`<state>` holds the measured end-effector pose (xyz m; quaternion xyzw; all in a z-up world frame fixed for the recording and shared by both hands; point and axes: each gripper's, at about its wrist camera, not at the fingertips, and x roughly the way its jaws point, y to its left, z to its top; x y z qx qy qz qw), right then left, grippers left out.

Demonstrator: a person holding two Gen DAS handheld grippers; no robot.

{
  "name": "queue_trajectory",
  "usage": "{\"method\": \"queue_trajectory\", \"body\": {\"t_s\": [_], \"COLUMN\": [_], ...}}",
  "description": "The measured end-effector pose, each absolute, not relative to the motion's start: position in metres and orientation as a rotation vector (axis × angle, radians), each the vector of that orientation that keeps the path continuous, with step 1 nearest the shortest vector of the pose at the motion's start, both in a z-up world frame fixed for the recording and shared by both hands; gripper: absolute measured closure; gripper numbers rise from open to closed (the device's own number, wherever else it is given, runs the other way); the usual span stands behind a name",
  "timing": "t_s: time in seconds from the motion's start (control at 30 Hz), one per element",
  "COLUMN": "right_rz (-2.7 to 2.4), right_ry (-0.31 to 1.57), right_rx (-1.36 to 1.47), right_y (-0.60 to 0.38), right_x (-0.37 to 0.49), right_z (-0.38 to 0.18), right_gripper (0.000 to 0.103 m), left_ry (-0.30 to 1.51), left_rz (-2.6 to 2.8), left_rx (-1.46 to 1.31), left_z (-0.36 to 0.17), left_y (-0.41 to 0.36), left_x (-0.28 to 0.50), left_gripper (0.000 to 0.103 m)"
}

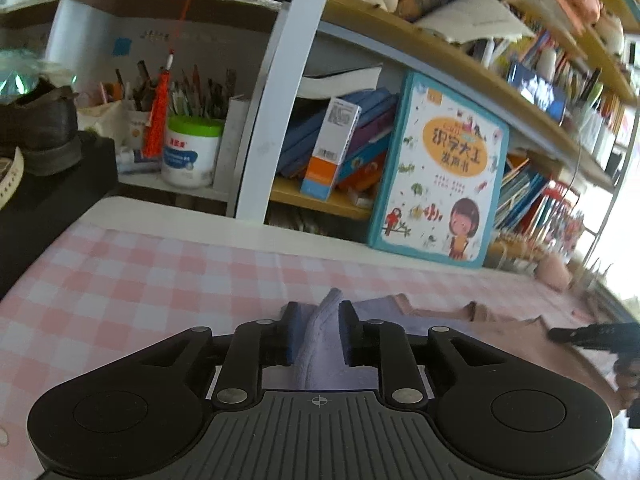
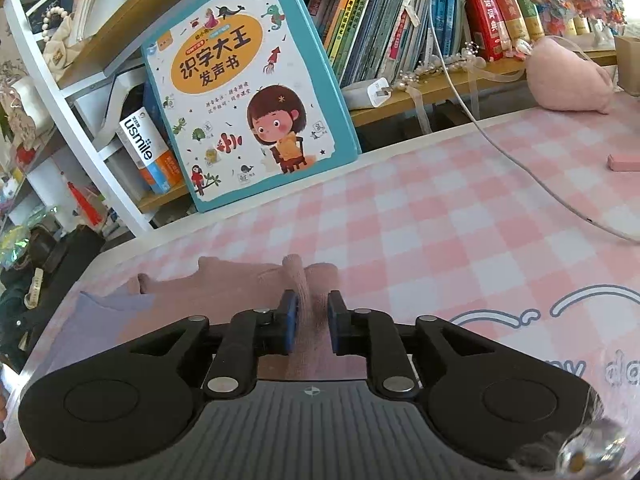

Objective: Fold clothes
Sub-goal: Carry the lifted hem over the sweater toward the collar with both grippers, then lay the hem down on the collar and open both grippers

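A small garment, part lavender and part dusty pink, lies flat on the pink checked tablecloth. In the left wrist view my left gripper straddles a raised lavender fold at the garment's edge. Its blue pads stand a little apart from the fold, so it is open. In the right wrist view my right gripper sits over a raised ridge of the pink cloth. Its pads are slightly parted and the ridge stands loose between them. The lavender part shows to its left.
A teal picture book leans on the bookshelf at the table's far edge. A white cable, a pink plush and a pink block lie at the right. A black box with a shoe stands at the left.
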<state>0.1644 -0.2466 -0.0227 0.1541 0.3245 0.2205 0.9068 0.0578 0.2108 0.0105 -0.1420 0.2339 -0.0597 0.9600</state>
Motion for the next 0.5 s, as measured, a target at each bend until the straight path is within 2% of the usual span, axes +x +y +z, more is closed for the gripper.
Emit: {"method": "queue_trajectory", "body": {"t_s": [0.23, 0.33, 0.5], "right_rz": [0.422, 0.441, 0.447], "right_ry": [0.653, 0.661, 0.675], "right_rx": [0.28, 0.281, 0.26], "right_y": [-0.253, -0.257, -0.256], "right_x": [0.148, 0.134, 0.114], "right_z": [-0.012, -0.01, -0.011], "right_gripper": [0.087, 0.087, 0.087], "left_ry": [0.534, 0.533, 0.527], "left_rz": [-0.139, -0.146, -0.146], "left_rx": [-0.301, -0.292, -0.273], "left_z": [-0.001, -0.001, 0.0], "left_y": [0.211, 0.208, 0.204], "left_x": [0.064, 0.062, 0.057], "left_gripper": [0.081, 0.063, 0.063]}}
